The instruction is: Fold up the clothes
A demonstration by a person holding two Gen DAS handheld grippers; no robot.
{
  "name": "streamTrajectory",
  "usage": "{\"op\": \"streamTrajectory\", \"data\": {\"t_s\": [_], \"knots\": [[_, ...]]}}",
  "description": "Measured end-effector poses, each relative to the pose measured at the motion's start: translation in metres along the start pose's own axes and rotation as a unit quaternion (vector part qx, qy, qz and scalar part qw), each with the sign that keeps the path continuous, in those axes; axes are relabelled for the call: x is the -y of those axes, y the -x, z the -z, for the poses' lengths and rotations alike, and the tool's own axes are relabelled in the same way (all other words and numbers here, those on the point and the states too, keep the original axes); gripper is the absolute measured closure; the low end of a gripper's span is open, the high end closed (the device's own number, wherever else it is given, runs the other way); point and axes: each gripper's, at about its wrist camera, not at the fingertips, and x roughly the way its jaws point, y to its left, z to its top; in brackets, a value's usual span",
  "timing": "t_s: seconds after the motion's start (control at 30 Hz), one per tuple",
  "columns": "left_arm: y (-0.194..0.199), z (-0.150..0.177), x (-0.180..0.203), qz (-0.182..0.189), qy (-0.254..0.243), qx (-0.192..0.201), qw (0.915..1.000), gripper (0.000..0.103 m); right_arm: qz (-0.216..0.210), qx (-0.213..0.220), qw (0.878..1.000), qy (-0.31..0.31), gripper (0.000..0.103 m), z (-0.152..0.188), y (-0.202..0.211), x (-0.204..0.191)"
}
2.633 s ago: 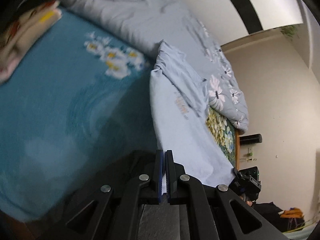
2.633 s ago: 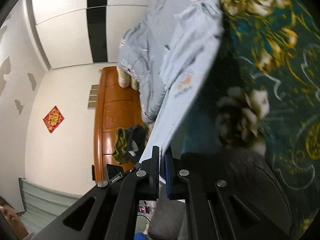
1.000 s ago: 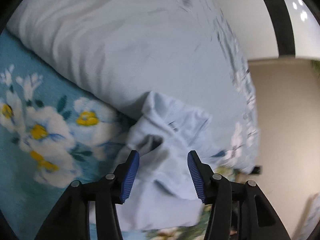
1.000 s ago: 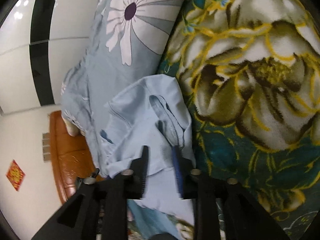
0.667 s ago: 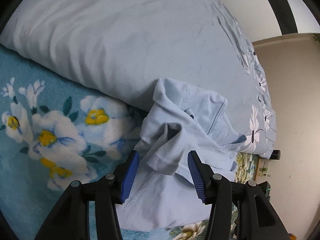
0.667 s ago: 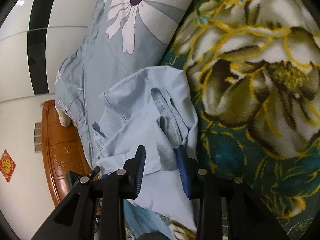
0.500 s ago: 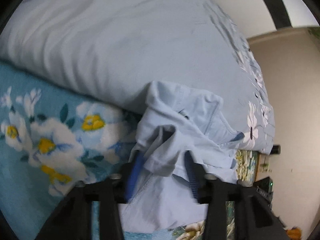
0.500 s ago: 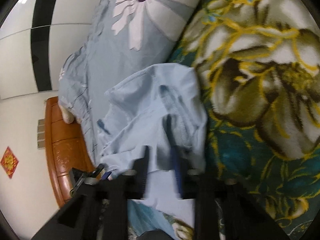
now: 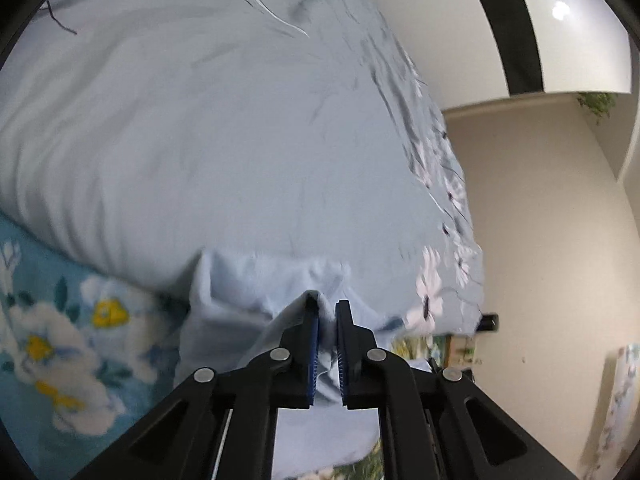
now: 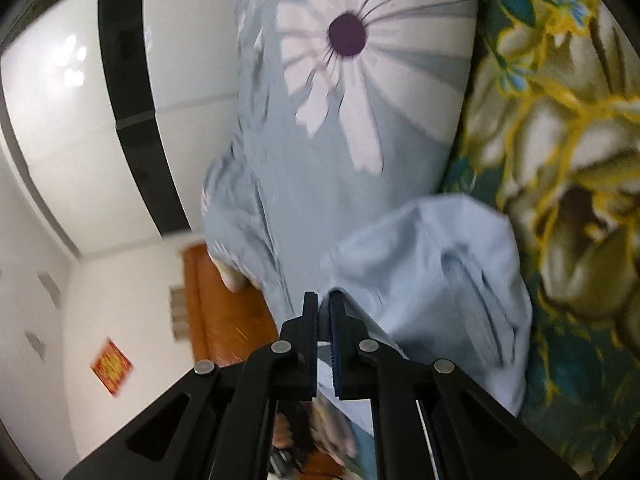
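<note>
The left gripper (image 9: 327, 320) has just been closing and now pinches a fold of the pale blue shirt (image 9: 248, 280). The right gripper (image 10: 323, 312), jaws nearly together, clamps the shirt's edge (image 10: 432, 272). The shirt lies bunched on the floral blanket (image 9: 52, 344), just beside the grey flowered duvet (image 9: 200, 140) beyond. Farther off stand a wooden headboard (image 10: 224, 308) and wall.

Floral duvet (image 9: 240, 140), teal blanket (image 9: 60, 340), wooden headboard (image 10: 224, 312)

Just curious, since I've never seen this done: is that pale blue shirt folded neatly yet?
Not yet. The shirt is bunched in loose creases on the bed, its cloth pinched in the left gripper and the right gripper.
</note>
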Motion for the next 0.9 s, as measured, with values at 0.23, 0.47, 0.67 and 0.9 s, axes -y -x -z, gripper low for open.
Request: {"op": "streamTrajectory", "data": {"t_s": [0.23,0.47,0.67,0.9], "knots": [[-0.023,-0.018,-0.031,-0.013,0.073,-0.001,0.9972,0.094,0.012,0.054,0.996,-0.069,0.098,-0.015,-0.010,0.031],[-0.007,-0.017,-0.021,0.014,0.061,0.029,0.9976,0.061,0.026,0.092,0.993,-0.067,0.098,-0.024,0.015,0.028],[0.037,0.025,-0.030,-0.027,0.023,0.049,0.9981,0.048,0.098,0.085,0.991,0.023,0.095,0.005,0.050,0.005],[0.039,0.134,-0.112,-0.081,0.100,-0.018,0.9915,0.047,0.191,0.021,0.981,0.037,0.083,0.091,0.078,0.053]]}}
